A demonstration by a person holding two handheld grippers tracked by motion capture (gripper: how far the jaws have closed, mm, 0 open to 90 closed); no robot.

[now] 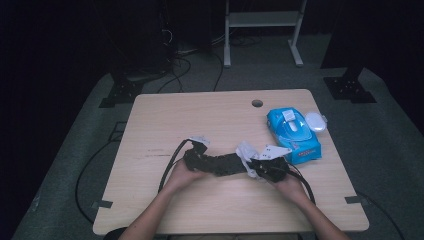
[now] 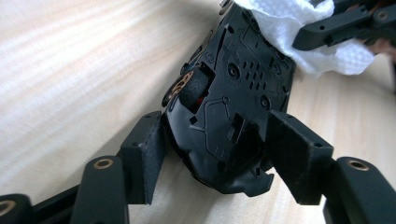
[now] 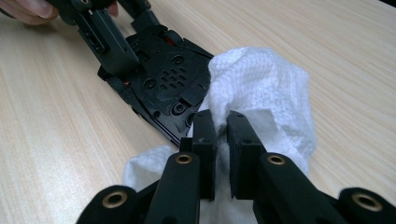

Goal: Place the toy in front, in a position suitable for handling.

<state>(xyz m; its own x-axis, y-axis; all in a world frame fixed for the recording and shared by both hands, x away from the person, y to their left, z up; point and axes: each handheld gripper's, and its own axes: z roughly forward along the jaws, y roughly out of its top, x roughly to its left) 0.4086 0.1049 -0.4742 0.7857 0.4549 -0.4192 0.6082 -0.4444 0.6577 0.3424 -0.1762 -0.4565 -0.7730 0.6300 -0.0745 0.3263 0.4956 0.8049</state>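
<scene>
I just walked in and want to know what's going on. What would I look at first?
Probably the black toy car, lying underside up in the middle of the table, with the left hand-held gripper around one end. Next, the white wipe pinched in the right hand-held gripper, touching the car's other end. Then the bright blue wipes pack at the table's right side.

Lab or recording studio. Light wooden table (image 1: 200,115) with cable hole (image 1: 257,103) alone on grey carpet (image 1: 390,145). Dark black surroundings. Black stand bases (image 1: 348,87) bolted beside table, cables (image 1: 175,67) trailing across floor, white metal frame (image 1: 262,30) behind.
</scene>
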